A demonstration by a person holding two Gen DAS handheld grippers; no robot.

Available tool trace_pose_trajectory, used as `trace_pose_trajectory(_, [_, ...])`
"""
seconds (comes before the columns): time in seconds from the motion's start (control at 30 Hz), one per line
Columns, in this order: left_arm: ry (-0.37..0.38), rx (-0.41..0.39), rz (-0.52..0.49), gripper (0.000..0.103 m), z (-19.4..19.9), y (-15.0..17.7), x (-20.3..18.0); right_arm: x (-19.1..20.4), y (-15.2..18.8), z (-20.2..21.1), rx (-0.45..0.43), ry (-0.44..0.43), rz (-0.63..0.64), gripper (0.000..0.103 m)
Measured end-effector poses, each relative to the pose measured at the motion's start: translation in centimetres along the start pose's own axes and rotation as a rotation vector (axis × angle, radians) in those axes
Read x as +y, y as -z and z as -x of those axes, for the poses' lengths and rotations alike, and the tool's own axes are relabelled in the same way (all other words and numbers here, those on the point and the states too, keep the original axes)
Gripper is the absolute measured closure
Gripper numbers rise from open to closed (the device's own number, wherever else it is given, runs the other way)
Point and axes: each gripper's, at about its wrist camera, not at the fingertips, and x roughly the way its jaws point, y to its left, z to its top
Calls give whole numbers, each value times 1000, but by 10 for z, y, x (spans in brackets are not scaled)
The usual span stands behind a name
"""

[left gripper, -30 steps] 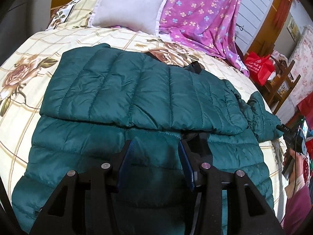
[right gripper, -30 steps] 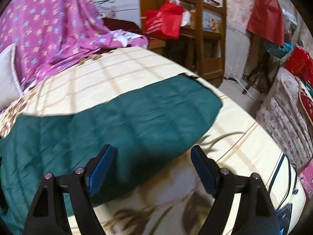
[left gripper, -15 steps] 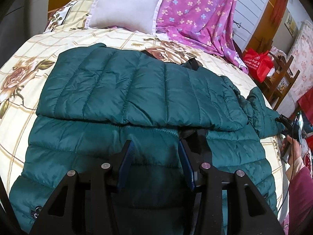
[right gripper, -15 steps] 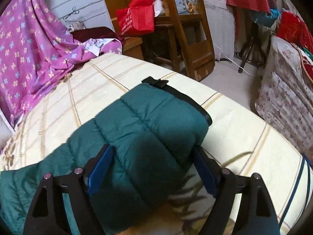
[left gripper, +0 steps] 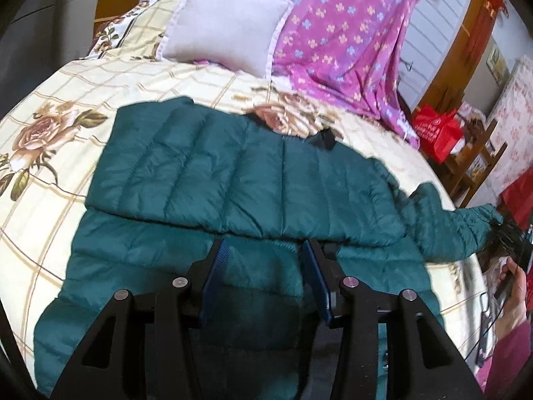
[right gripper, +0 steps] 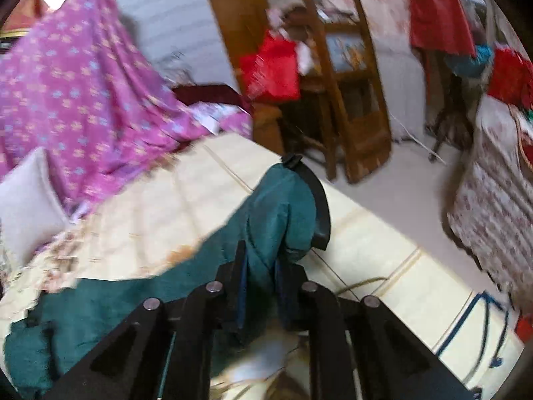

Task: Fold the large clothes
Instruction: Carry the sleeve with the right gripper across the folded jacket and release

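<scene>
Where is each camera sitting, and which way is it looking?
Left wrist view: sits on the left gripper, looks down across the green jacket toward the pillow; the person's right hand shows.
Right wrist view: sits on the right gripper, jaws just closed on the jacket's sleeve, facing the wooden chair.
Shared: jacket, bed, pillow, purple cloth, red bag.

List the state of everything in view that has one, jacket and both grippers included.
Jacket: spread on the bed, one side folded over the middle.
Sleeve: lifted, pinched near its cuff.
Right gripper: jaws just closed, shut on the sleeve.
Left gripper: open, above the jacket, gripping nothing.
Pillow: propped at the bed's head.
</scene>
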Motion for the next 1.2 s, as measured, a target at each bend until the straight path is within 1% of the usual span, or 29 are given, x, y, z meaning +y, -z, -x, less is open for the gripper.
trace_pose_trajectory(0.07, [10,-11,2,75,8,-3,0,23,-7,25,-22,-75,44,91])
trace_pose_trajectory(0.2, [24,-28,14,75,20,-7,3,93,-14,66,-35,-234,167,93])
trace_pose_trajectory(0.27, [29,-48,22,75,28,-9,7,133,-9,80,-27,-308,229,93])
trace_pose_trajectory(0.33, [21,-68,26,75,32,-11,10,182,4,90,1,-386,315,94])
trace_pose_trajectory(0.37, [16,-75,29,75,33,-12,13,208,14,93,18,-427,357,94])
trace_pose_trajectory(0.47, [8,-81,54,75,36,-14,23,269,49,97,78,-530,436,94])
trace_pose_trajectory(0.5, [7,-81,65,75,36,-15,27,294,66,97,104,-570,466,94])
trace_pose_trajectory(0.53, [6,-84,71,75,37,-16,30,310,80,95,125,-600,483,94])
trace_pose_trajectory(0.6, [-7,-93,80,75,38,-17,37,350,117,87,192,-672,513,94])
trace_pose_trajectory(0.67, [-13,-99,93,75,38,-18,44,385,157,76,255,-719,536,95])
trace_pose_trajectory(0.77, [-22,-102,108,75,36,-20,53,420,211,51,381,-761,536,95])
trace_pose_trajectory(0.83, [-24,-108,119,75,34,-20,59,429,238,30,445,-751,539,94])
trace_pose_trajectory(0.87, [-23,-111,126,75,33,-21,62,433,252,19,491,-747,530,94])
trace_pose_trajectory(0.93, [-16,-111,140,75,30,-22,66,427,259,8,537,-746,498,92])
trace_pose_trajectory(0.97, [-6,-113,149,74,30,-23,69,424,258,8,545,-757,485,90])
trace_pose_trajectory(1.03, [17,-115,172,68,28,-24,71,410,246,23,534,-784,466,65])
trace_pose_trajectory(1.07, [36,-117,185,64,28,-25,72,401,237,34,507,-779,460,37])
trace_pose_trajectory(1.1, [65,-122,202,60,28,-26,72,395,230,43,475,-767,459,25])
trace_pose_trajectory(1.13, [80,-126,212,59,28,-27,71,385,221,54,439,-749,459,25])
trace_pose_trajectory(1.2, [96,-134,227,52,27,-30,66,358,204,75,373,-710,429,23])
